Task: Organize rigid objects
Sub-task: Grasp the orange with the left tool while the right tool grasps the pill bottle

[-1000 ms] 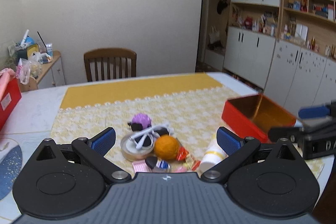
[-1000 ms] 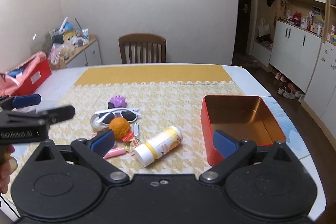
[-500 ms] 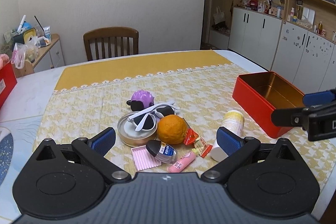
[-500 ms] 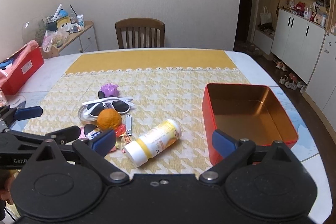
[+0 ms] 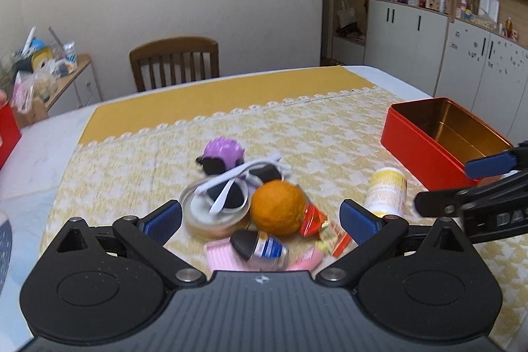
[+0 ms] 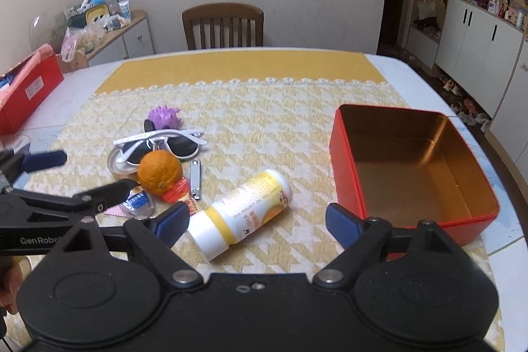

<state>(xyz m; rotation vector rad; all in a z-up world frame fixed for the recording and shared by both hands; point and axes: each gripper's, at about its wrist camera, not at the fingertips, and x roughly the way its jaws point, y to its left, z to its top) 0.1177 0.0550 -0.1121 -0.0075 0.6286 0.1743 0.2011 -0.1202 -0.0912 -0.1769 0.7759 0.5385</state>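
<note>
A pile of small things lies on the yellow tablecloth: an orange [image 5: 278,207] [image 6: 159,173], white sunglasses [image 5: 237,183] [image 6: 161,145] on a round tin lid [image 5: 211,216], a purple spiky toy [image 5: 224,152] [image 6: 164,117], a small bottle [image 5: 260,248], a nail clipper [image 6: 196,178] and a white-and-yellow bottle [image 6: 244,213] [image 5: 386,192] lying on its side. An open red tin box [image 6: 412,167] [image 5: 442,137] stands to the right. My left gripper [image 5: 260,218] is open, just before the pile. My right gripper [image 6: 257,221] is open, just before the lying bottle.
A wooden chair [image 6: 223,25] stands at the table's far side. A red box [image 6: 26,91] sits at the table's left edge. A side cabinet with clutter [image 6: 99,22] is at the left wall, white cupboards [image 5: 462,48] at the right.
Both grippers have come closer to the pile and lower. The left gripper now shows in front of the pile in the right wrist view. Nothing was taken hold of.
</note>
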